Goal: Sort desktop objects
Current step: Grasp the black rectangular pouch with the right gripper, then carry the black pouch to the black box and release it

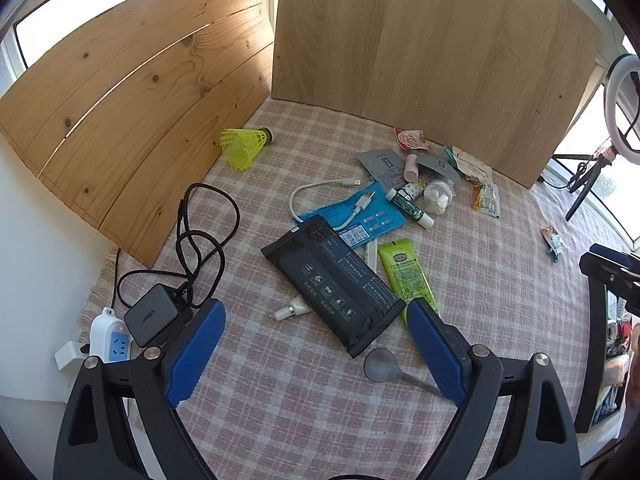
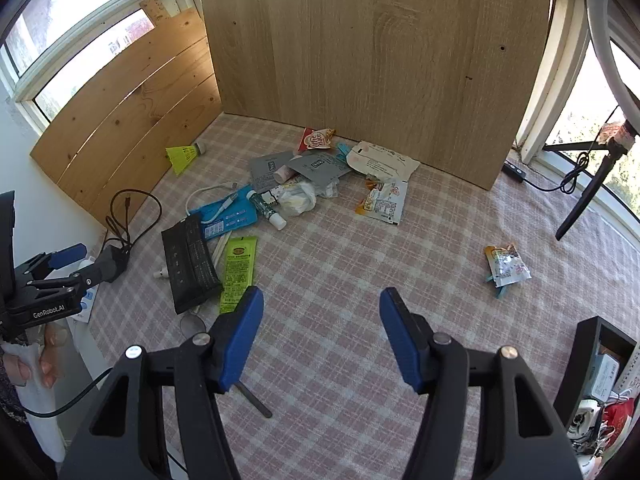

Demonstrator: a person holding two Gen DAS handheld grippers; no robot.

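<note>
My left gripper (image 1: 316,307) is open above the near end of a black pouch (image 1: 332,284), with one blue finger (image 1: 196,352) on each side and neither touching it. A green sachet (image 1: 408,276), a grey spoon (image 1: 386,366) and a small white tube (image 1: 292,311) lie around the pouch. Further back are a white cable (image 1: 320,196) on a blue packet (image 1: 360,220) and a pile of wrappers (image 2: 320,176). My right gripper (image 2: 322,294) is open over bare checked cloth. A snack packet (image 2: 506,266) lies alone to its right.
Wooden boards (image 2: 360,60) wall the back and left. A yellow shuttlecock (image 1: 244,146) lies by the left board. A grey charger (image 1: 152,314), black cord and white power strip (image 1: 114,340) sit at the left edge. A black box (image 2: 592,360) stands at the right, with a ring-light stand (image 2: 588,196) beyond it.
</note>
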